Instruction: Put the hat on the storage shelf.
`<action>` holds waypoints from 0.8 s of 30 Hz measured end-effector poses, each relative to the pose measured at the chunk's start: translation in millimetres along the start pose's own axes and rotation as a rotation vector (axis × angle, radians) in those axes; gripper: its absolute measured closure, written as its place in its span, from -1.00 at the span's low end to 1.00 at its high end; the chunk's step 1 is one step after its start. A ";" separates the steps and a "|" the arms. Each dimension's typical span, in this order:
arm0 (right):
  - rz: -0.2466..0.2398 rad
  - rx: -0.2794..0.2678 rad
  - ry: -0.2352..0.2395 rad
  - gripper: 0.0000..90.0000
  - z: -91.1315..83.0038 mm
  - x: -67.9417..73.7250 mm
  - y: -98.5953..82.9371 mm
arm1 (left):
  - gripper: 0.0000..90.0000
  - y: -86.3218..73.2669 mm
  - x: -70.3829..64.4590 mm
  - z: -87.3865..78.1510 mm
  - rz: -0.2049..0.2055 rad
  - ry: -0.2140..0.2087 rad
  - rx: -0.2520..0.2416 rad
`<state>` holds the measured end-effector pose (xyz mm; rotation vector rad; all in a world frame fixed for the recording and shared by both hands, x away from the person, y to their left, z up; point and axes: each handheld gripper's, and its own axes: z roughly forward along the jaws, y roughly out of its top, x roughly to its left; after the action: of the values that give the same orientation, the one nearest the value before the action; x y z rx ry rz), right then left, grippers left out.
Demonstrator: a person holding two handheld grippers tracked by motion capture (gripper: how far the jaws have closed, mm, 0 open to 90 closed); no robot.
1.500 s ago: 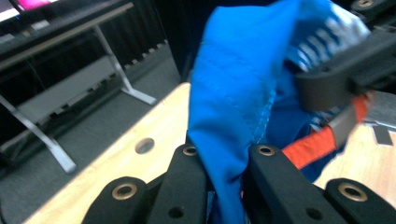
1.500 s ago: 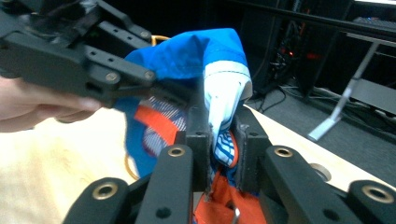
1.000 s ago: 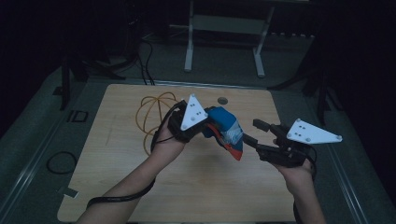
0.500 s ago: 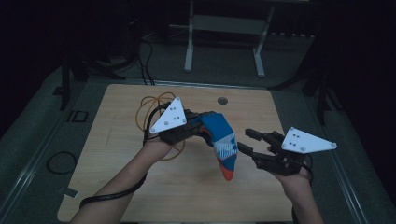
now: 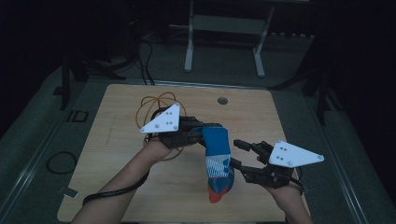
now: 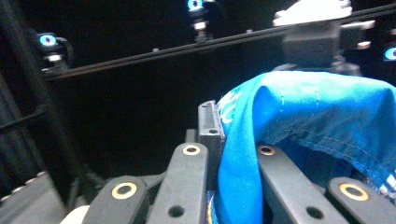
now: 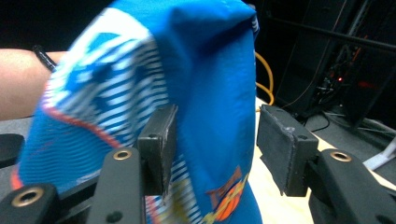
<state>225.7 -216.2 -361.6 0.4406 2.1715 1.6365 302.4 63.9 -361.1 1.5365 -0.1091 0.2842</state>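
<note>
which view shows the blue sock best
The high view: the whole sock hangs from the left gripper, orange toe down. The right gripper view shows its striped middle between open jaws; the left gripper view, just the clamped blue fold.

Saw a pale rectangular wooden table [image 5: 289, 116] on a grey floor. Found a thin orange cord [image 5: 154, 103] looped on its far left part, and a small round hole [image 5: 222, 101] near its far edge. Noted a white metal frame [image 5: 189, 46] beyond the table and a black cable ring [image 5: 60, 162] left of it.
</note>
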 end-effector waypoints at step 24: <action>0.001 -0.014 -0.097 0.99 2.3 -4.6 2.1 | 0.92 6.2 -12.7 1.9 0.019 0.062 0.124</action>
<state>230.9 -215.8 -359.6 0.5065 2.0886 1.5953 288.8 60.6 -358.2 1.6483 -0.0583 0.3588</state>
